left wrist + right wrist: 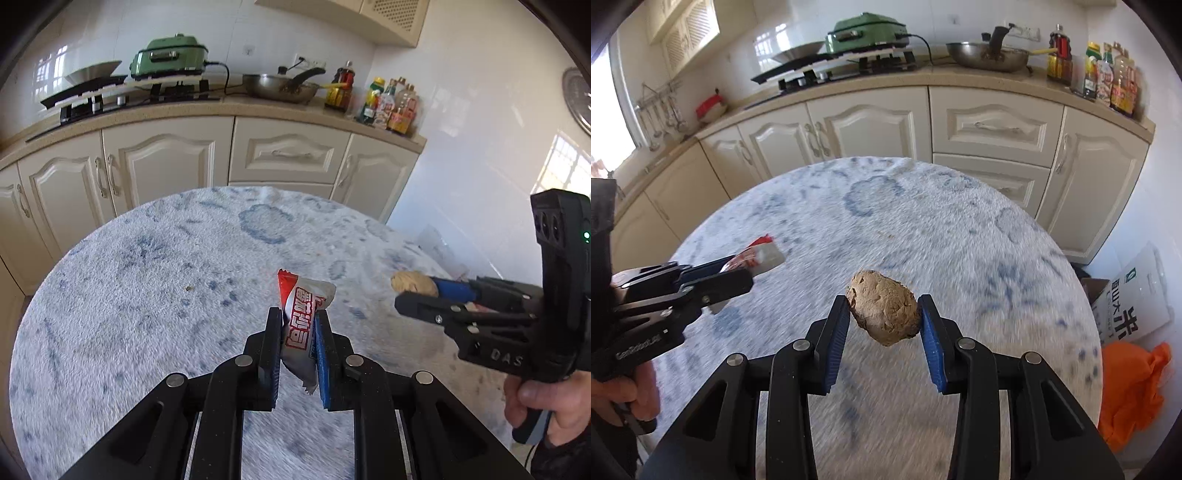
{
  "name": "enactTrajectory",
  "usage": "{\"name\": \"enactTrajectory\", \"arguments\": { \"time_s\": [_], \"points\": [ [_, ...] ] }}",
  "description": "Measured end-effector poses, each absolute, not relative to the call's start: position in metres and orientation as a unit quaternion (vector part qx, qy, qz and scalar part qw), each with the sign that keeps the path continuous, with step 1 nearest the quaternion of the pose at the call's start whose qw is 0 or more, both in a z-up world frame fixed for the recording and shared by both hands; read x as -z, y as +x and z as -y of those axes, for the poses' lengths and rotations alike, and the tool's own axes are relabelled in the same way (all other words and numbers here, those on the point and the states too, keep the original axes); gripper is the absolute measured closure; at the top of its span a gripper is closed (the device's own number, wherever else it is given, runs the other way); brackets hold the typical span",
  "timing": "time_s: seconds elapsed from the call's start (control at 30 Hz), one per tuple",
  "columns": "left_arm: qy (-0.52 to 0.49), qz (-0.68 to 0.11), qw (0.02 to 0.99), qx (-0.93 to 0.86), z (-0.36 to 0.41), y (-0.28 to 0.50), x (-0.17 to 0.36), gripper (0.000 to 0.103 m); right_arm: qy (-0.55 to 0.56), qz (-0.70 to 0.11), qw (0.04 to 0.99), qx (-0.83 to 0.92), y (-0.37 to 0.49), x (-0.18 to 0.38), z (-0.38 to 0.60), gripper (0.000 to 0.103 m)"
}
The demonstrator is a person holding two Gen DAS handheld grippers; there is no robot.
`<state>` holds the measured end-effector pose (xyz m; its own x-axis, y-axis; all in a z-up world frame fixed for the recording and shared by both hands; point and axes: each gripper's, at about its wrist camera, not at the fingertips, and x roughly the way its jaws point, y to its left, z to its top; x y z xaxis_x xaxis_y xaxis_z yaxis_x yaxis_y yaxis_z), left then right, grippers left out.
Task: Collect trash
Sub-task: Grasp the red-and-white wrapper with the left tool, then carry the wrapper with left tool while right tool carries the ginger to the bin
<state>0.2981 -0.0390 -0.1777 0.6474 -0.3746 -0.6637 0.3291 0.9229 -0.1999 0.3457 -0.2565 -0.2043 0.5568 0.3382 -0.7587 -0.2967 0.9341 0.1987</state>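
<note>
The fingers of the left gripper (297, 325) are pinched on a crinkled red-and-silver snack wrapper (301, 317), which is held clear above the tabletop (147, 280), a round surface covered in fluffy white cloth with a blue pattern. Red-outlined characters are printed on the wrapper, but they cannot be read with certainty. The fingers of the right gripper (884, 314) are closed on a tan, lumpy, potato-like chunk (882, 306), gripped between blue ribbed pads and also lifted off the cloth. "DAS" is embossed on the right gripper's black body as seen in the left wrist view; a blurred white label is carried on the left gripper's body in the right wrist view. Each tool is held by a hand (543, 402) at the frame edge.

Behind the tabletop, cream cabinets (162, 162) are topped by a counter carrying a green electric cooker (170, 55), a steel wok (280, 86) and labelled sauce bottles (388, 103). Beside the tabletop, a white rice bag (1137, 295) with large green characters and an orange plastic bag (1130, 387) are seen.
</note>
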Motion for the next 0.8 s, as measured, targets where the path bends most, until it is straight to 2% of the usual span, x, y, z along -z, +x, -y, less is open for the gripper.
{"name": "enactTrajectory", "arguments": {
  "time_s": [0.8],
  "points": [
    [0.009,-0.237,0.941,0.242,0.122,0.109,0.071,0.09,0.113,-0.314,0.934,-0.128,0.182,0.119,0.382,0.064]
  ]
}}
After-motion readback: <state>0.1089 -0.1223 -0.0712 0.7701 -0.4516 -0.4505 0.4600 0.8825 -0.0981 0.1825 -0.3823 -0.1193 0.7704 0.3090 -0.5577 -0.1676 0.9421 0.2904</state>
